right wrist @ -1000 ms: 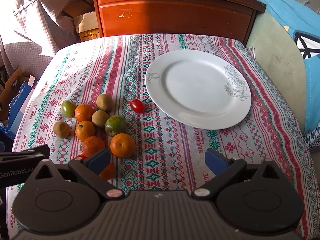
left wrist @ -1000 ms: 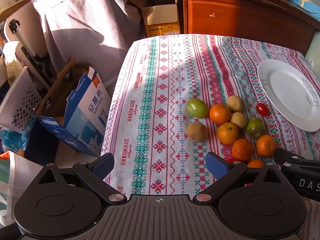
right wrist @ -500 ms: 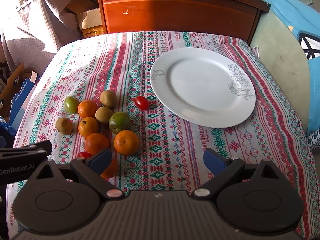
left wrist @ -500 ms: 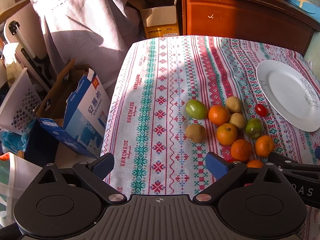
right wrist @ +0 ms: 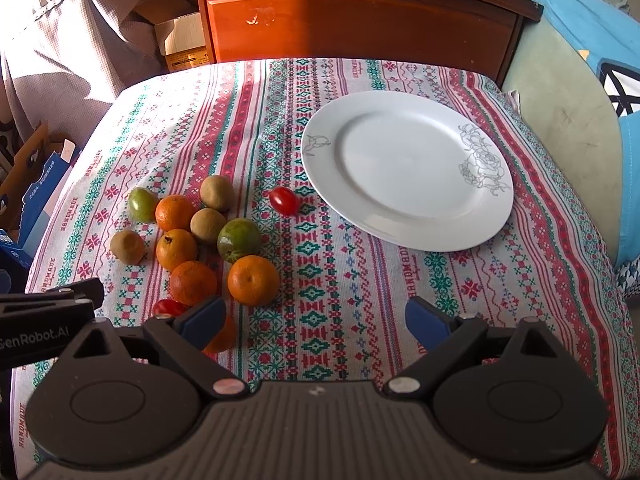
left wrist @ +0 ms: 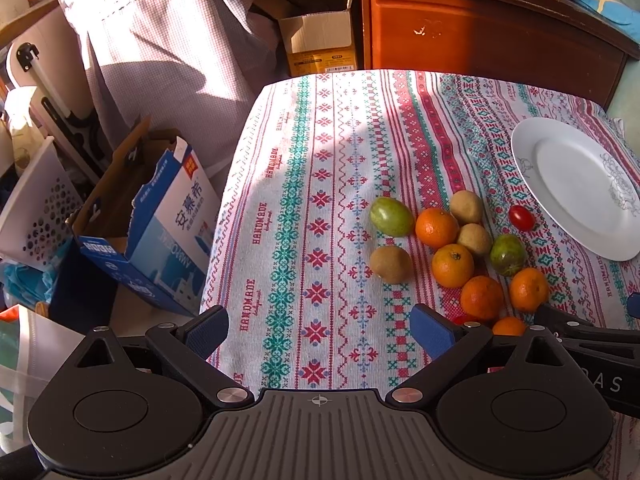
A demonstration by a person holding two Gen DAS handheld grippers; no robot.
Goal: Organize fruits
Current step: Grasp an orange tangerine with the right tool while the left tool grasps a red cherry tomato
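A cluster of fruit lies on the patterned tablecloth: several oranges [right wrist: 253, 279], kiwis [right wrist: 207, 225], two green fruits [right wrist: 238, 239] and a cherry tomato [right wrist: 283, 200]. The same cluster shows in the left wrist view, with an orange [left wrist: 452, 265] and a kiwi [left wrist: 391, 264]. An empty white plate [right wrist: 404, 168] sits to their right; it also shows in the left wrist view [left wrist: 576, 184]. My left gripper [left wrist: 319, 330] is open and empty, near the table's front left. My right gripper [right wrist: 315, 318] is open and empty, just in front of the fruit; one orange [right wrist: 220, 334] and a second tomato [right wrist: 168, 307] lie by its left finger.
A wooden cabinet [right wrist: 360, 20] stands behind the table. An open blue carton [left wrist: 156, 224] and a white basket [left wrist: 36, 208] stand on the floor left of the table. A cardboard box [left wrist: 320, 40] sits beside the cabinet. A green seat [right wrist: 560, 80] is at the right.
Both grippers have drawn slightly nearer to the table; the fruit and plate sit a little lower and larger in the right wrist view. Nothing on the table has moved.
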